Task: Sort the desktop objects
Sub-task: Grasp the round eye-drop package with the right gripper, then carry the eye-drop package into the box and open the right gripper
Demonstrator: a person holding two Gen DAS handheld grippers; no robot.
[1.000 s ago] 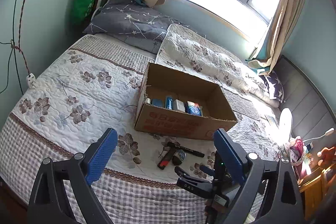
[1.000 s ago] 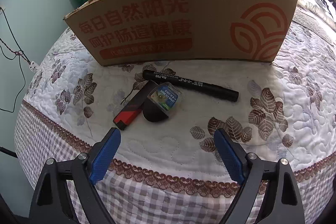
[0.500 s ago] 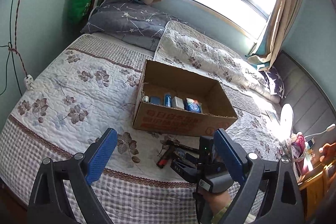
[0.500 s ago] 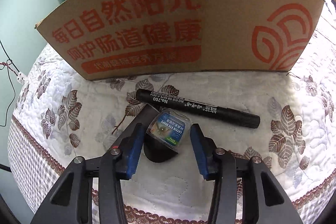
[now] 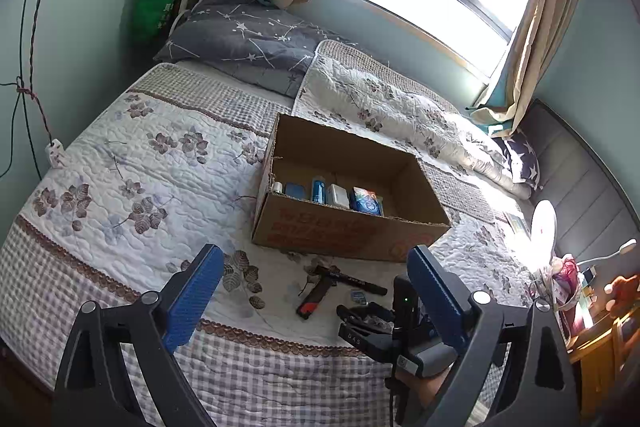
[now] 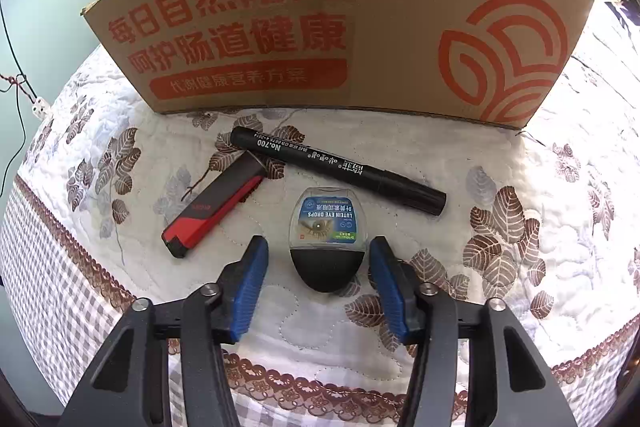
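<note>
An eye-drops bottle (image 6: 327, 231) with a black cap lies on the quilt between the blue pads of my right gripper (image 6: 318, 267), which is partly open around its cap end without clearly touching it. A black marker (image 6: 338, 169) and a red-and-black lighter (image 6: 214, 205) lie just beyond it, before the cardboard box (image 6: 320, 19). In the left wrist view my left gripper (image 5: 316, 291) is open and empty, high above the bed, with the box (image 5: 348, 231), marker (image 5: 350, 279), lighter (image 5: 314, 301) and eye drops (image 5: 358, 295) below.
The box holds several small items along its near wall (image 5: 332, 193). Pillows (image 5: 244, 39) and a folded quilt (image 5: 400, 111) lie behind it. The bed edge (image 6: 280, 383) is close under my right gripper. A desk with clutter (image 5: 580, 291) stands at right.
My right gripper moved in low towards the eye drops and narrowed from wide open; the bottle has slid off the lighter and now lies straight between the pads. The left gripper stayed high and open.
</note>
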